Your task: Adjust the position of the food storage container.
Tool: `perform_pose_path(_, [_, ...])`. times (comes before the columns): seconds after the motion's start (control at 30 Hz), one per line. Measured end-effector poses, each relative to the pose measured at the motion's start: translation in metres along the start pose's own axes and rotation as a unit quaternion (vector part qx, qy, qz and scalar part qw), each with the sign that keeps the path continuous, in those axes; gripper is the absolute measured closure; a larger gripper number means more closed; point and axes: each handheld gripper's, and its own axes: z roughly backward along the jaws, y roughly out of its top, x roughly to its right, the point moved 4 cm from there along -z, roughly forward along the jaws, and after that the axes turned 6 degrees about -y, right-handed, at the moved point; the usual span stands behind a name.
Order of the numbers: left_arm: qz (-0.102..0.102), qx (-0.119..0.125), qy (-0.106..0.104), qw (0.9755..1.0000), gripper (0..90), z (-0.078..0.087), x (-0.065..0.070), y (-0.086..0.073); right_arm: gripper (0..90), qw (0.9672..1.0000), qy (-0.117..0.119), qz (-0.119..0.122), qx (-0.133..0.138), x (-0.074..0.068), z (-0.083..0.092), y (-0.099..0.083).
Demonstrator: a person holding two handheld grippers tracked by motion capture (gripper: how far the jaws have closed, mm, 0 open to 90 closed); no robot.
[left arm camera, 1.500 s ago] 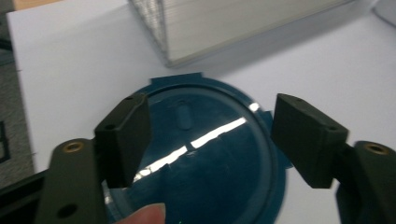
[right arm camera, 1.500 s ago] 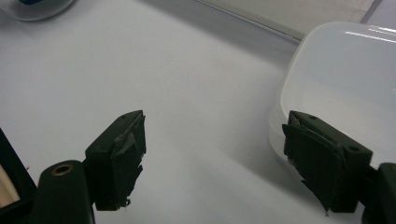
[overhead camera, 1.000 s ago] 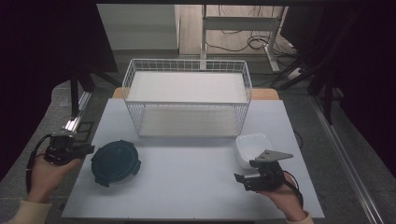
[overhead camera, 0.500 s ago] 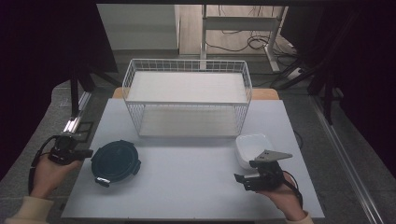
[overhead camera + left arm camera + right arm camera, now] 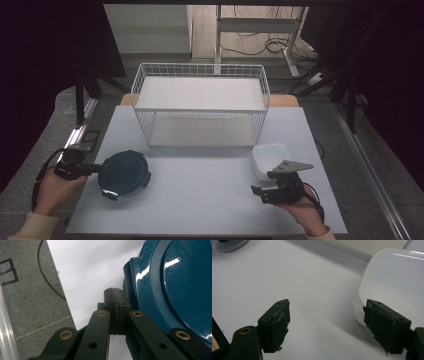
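Left gripper (image 5: 92, 170) sits low at the table's left edge, held in the left hand (image 5: 55, 185), pointing toward the table's middle; its jaws are pressed together with nothing between them. Right gripper (image 5: 260, 191) rests near the front right corner in the right hand (image 5: 300, 207), jaws spread wide and empty.

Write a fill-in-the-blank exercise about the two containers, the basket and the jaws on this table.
1. The round dark-blue plastic lid lies beside the ____ gripper.
2. The jaws of the right gripper stand ____.
3. The white square plastic container lies on the table in front of the white ____ basket.
4. The left gripper's jaws are ____, with nothing between them.

Missing words: left; open; wire; shut
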Motion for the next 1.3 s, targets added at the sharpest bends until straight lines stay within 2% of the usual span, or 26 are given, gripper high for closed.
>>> perform_pose_path(0.13, [-0.004, -0.001, 0.008, 1.0000, 90.0, 0.000, 0.002, 0.000, 21.0, 1.0000, 0.001, -0.001, 0.002, 0.000, 0.000, 0.000])
perform_pose_path(0.53, [-0.007, -0.014, 0.000, 0.9999, 90.0, -0.002, 0.012, -0.003, 21.0, 1.0000, 0.001, 0.002, 0.002, -0.001, 0.000, 0.002])
perform_pose_path(0.57, [-0.007, -0.018, -0.003, 0.9998, 90.0, -0.004, 0.014, -0.005, 21.0, 1.0000, 0.000, 0.001, 0.002, -0.001, 0.000, 0.002])
perform_pose_path(0.63, [-0.014, -0.034, -0.022, 0.9991, 90.0, -0.012, 0.019, -0.007, 21.0, 1.0000, 0.001, 0.000, 0.003, -0.001, 0.000, 0.002])
perform_pose_path(0.67, [-0.017, -0.038, -0.023, 0.9989, 90.0, -0.017, 0.023, -0.008, 21.0, 1.0000, 0.001, 0.000, 0.003, -0.001, 0.000, 0.002])
perform_pose_path(0.77, [-0.018, -0.021, -0.027, 0.9993, 90.0, -0.019, 0.033, -0.004, 21.0, 1.0000, 0.001, 0.001, 0.005, -0.001, 0.001, 0.002])
perform_pose_path(0.83, [-0.019, -0.015, -0.040, 0.9989, 90.0, -0.018, 0.036, 0.001, 21.0, 1.0000, 0.000, 0.001, 0.004, -0.001, 0.001, 0.002])
perform_pose_path(0.97, [-0.040, -0.036, -0.042, 0.9977, 90.0, -0.024, 0.045, 0.004, 21.0, 1.0000, 0.002, -0.001, 0.002, -0.001, 0.000, 0.002])
perform_pose_path(1.13, [-0.053, -0.030, -0.051, 0.9968, 90.0, -0.029, 0.062, 0.007, 21.1, 1.0000, 0.001, 0.001, 0.004, 0.000, 0.001, 0.002])
perform_pose_path(1.17, [-0.053, -0.030, -0.051, 0.9968, 90.0, -0.029, 0.062, 0.007, 21.1, 1.0000, 0.001, 0.001, 0.005, -0.001, 0.002, 0.002])
perform_pose_path(1.3, [-0.076, -0.034, -0.066, 0.9943, 90.0, -0.034, 0.084, 0.013, 21.1, 1.0000, 0.002, 0.004, 0.003, -0.002, 0.001, 0.002])
